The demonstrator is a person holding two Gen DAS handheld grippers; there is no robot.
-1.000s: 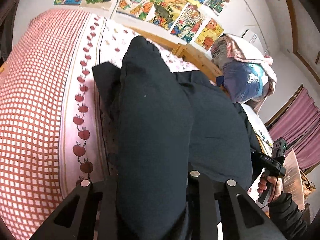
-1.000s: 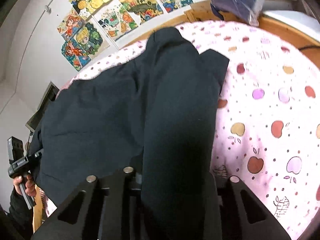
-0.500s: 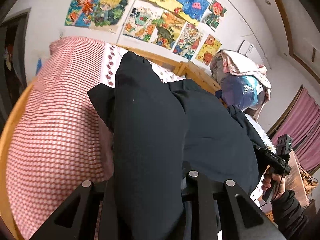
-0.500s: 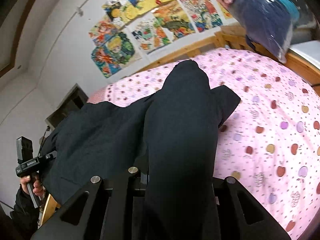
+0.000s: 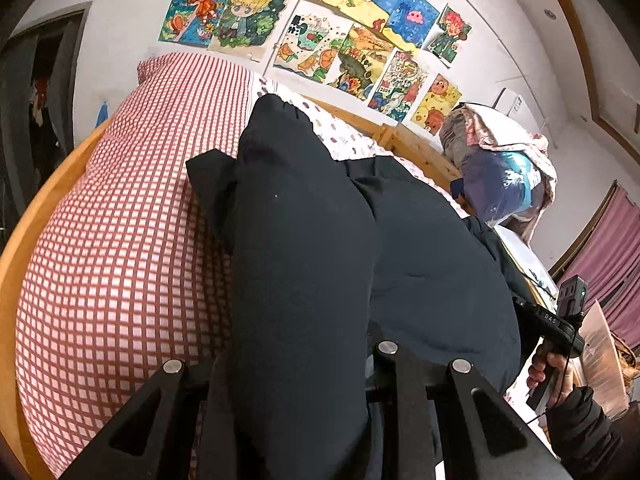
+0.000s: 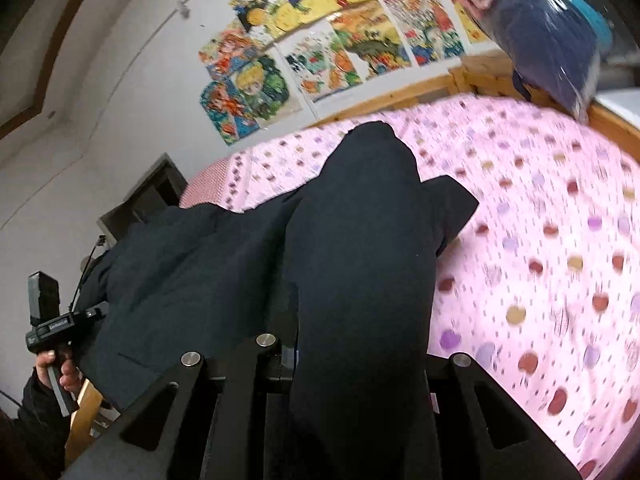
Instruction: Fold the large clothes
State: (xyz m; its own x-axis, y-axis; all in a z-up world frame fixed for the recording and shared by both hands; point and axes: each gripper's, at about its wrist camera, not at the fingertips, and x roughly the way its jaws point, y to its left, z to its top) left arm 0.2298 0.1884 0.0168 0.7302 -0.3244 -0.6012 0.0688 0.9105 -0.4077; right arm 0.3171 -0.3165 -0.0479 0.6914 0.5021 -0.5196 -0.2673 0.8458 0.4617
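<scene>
Black fabric fills both your grips: left gripper (image 5: 304, 384) and right gripper (image 6: 352, 372) each clenched on a fold of the dark garment (image 5: 432, 272), which runs up toward 12 o'clock, over the pink apple-print bedsheet (image 6: 552, 240) at 3 o'clock.
</scene>
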